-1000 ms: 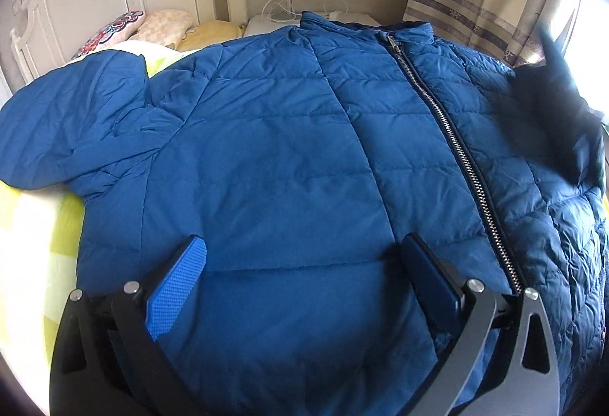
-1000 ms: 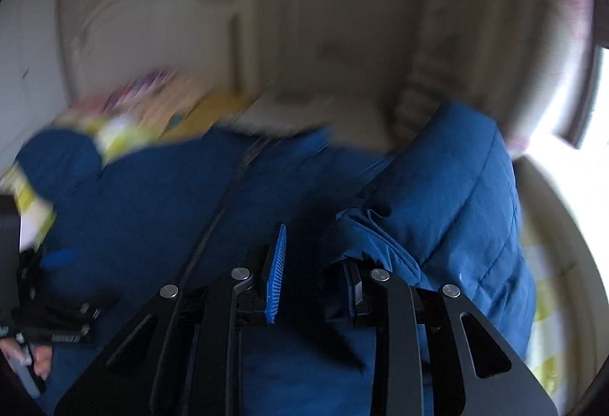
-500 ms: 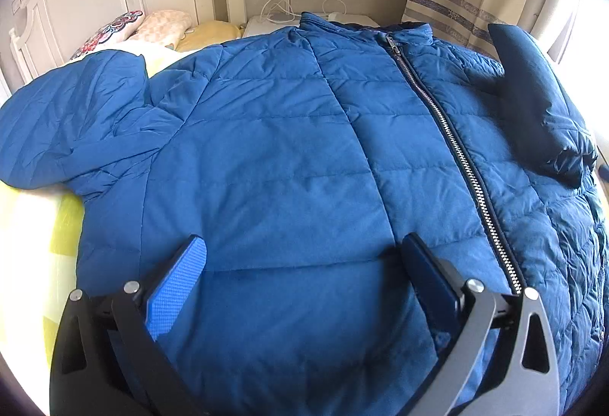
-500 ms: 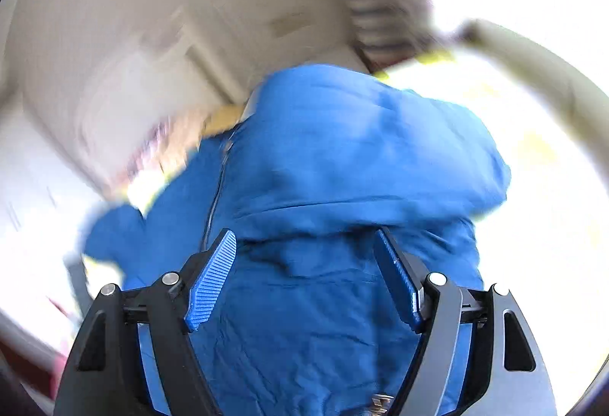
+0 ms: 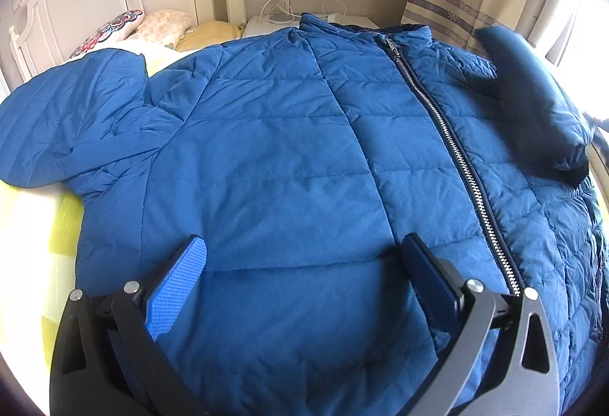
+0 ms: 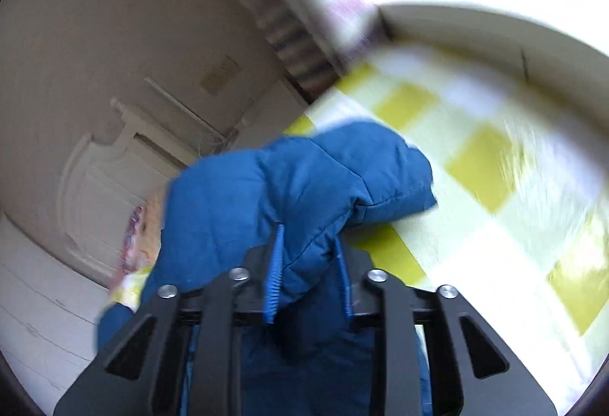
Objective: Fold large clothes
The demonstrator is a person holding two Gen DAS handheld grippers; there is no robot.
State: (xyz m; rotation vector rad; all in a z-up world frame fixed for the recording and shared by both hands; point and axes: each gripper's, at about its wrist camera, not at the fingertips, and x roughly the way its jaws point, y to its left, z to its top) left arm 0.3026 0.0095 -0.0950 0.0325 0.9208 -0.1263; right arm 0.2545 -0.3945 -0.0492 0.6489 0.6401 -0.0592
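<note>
Jacket (image 5: 266,164): flat on the bed (image 5: 34,225), zipped up.
Left tool (image 5: 304,256): spread wide over the hem.
Right tool (image 6: 308,263): closing, pinching the sleeve (image 6: 304,180).
Bed edge: bare checked sheet (image 6: 475,164) beside the sleeve.

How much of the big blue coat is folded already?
Hardly any. The jacket lies spread flat on the bed, zipped up, one sleeve out to the side. Right now the right gripper is closing on the other sleeve, bunched between its pads, while the left gripper sits open over the hem. Both sleeves and the body are left to fold.
</note>
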